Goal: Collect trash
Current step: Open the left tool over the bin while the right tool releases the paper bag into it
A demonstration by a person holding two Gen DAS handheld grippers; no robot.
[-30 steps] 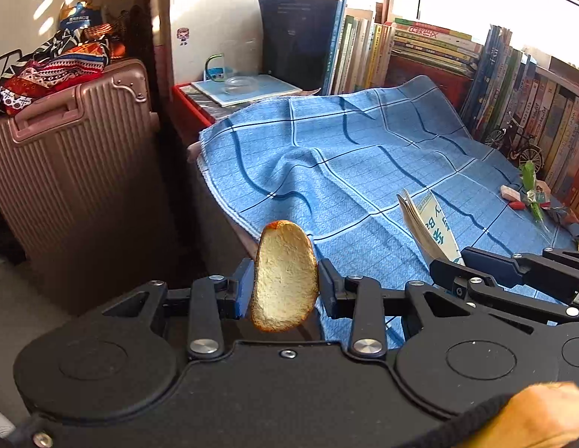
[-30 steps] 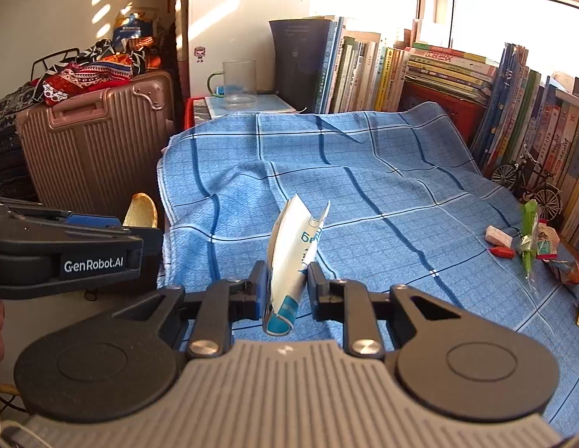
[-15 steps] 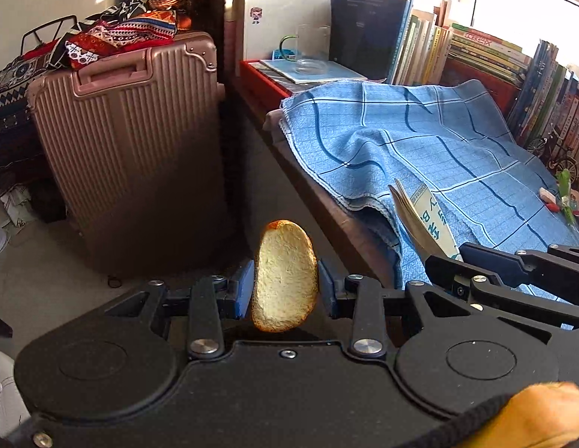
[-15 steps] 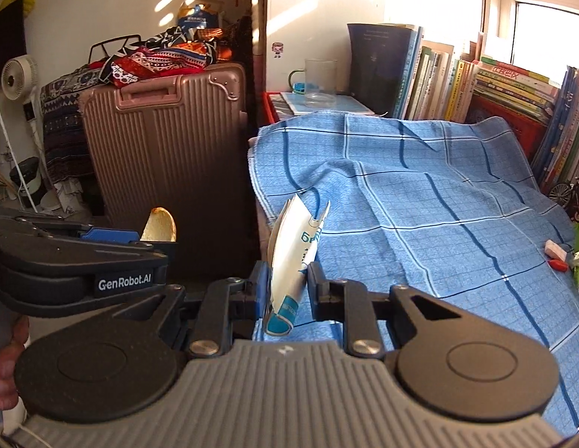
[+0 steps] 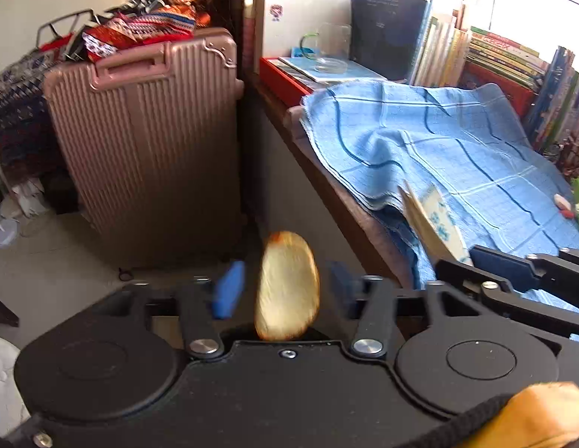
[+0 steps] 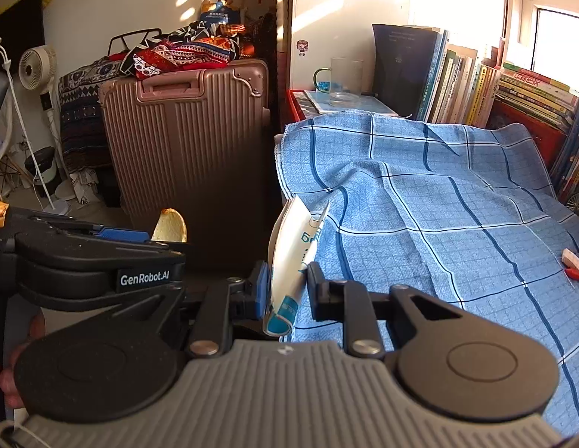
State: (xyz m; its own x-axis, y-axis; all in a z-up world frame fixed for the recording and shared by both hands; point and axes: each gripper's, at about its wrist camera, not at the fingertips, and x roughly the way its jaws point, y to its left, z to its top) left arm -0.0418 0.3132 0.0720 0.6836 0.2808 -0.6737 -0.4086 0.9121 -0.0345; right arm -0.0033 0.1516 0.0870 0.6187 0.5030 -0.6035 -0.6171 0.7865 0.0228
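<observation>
Left hand-held gripper (image 5: 285,289): jaws opening, blue pads off the pale oval bread slice (image 5: 287,287) between them, over the floor by the pink ribbed suitcase (image 5: 147,142). Right hand-held gripper (image 6: 287,285): clamped tight on a white and blue paper wrapper (image 6: 291,257), at the edge of the blue checked cloth (image 6: 439,216) on the surface.

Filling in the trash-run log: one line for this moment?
left gripper: opening, bread slice between pads, untouched | right gripper: shut on wrapper | both beside blue cloth
</observation>
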